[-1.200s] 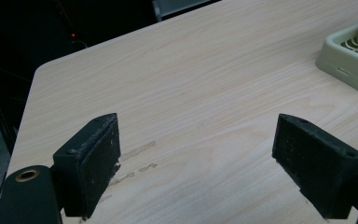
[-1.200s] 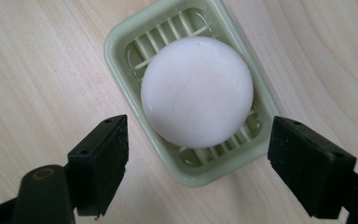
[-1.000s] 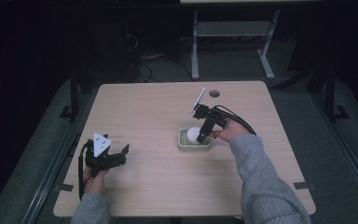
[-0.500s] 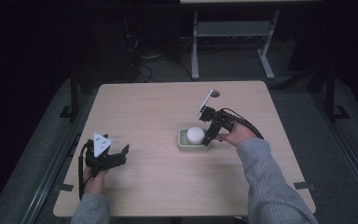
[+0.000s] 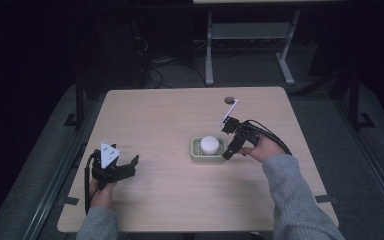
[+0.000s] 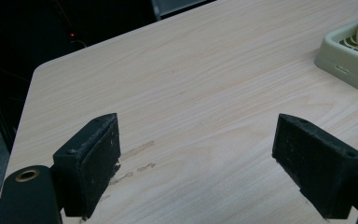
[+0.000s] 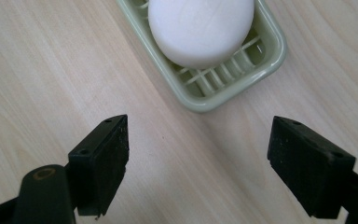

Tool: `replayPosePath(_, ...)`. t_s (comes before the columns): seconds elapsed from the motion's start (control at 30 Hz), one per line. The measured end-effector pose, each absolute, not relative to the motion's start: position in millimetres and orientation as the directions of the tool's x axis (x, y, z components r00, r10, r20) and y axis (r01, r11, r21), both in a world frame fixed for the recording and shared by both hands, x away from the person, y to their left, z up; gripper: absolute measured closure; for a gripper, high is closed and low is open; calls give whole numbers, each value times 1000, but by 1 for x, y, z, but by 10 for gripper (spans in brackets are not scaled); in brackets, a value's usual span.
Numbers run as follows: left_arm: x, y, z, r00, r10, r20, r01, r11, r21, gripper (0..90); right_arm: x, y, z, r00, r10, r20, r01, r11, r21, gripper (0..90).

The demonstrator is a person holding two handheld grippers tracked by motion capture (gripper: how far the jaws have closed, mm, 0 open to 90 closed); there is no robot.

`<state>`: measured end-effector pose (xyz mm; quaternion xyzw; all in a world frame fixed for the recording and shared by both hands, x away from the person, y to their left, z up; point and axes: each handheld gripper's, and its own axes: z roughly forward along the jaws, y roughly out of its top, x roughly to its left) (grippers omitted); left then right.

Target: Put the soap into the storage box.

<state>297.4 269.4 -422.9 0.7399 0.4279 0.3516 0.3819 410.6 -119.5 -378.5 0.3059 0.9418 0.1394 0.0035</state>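
Observation:
A round white soap bar (image 5: 209,144) (image 7: 200,28) lies in a pale green slotted soap dish (image 5: 195,151) (image 7: 242,79) near the middle of the wooden table (image 5: 180,115). My right gripper (image 5: 228,151) (image 7: 205,163) hovers just right of the dish, open and empty, its jaws pointing down at the dish's near end. My left gripper (image 5: 126,167) (image 6: 200,158) rests at the table's left front, open with nothing between its jaws. The dish's corner (image 6: 349,60) shows at the upper right of the left gripper view.
A small dark round spot (image 5: 229,99) sits near the table's far edge. Beyond the table stand a metal frame (image 5: 250,45) and loose cables on a dark floor. Bare wood lies between the two grippers.
The right gripper has drawn back to the right, off the soap bar, and now stands beside the dish. The soap stays in the dish. The left gripper has not moved.

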Motion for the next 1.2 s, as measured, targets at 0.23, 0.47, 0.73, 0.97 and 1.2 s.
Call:
replayPosePath(0.23, 297, 269, -423, 388, 900, 196, 366, -346, 864, 149, 403, -130, -381, -804, 589, 80, 586, 765, 266, 198)
replayPosePath(0.47, 297, 269, -423, 390, 900, 196, 368, -347, 863, 148, 398, -140, -385, -797, 597, 89, 596, 755, 274, 199)
replayPosePath(0.73, 297, 268, -424, 390, 900, 196, 366, -347, 863, 148, 392, -148, -390, -786, 611, 95, 611, 743, 273, 200)
replayPosePath(0.97, 297, 268, -424, 393, 898, 199, 367, -351, 861, 148, 387, -151, -394, -785, 611, 100, 613, 743, 270, 200)
replayPosePath(1.2, 297, 268, -424, 394, 897, 200, 366, -353, 861, 148, 379, -157, -401, -783, 615, 92, 615, 744, 261, 200)
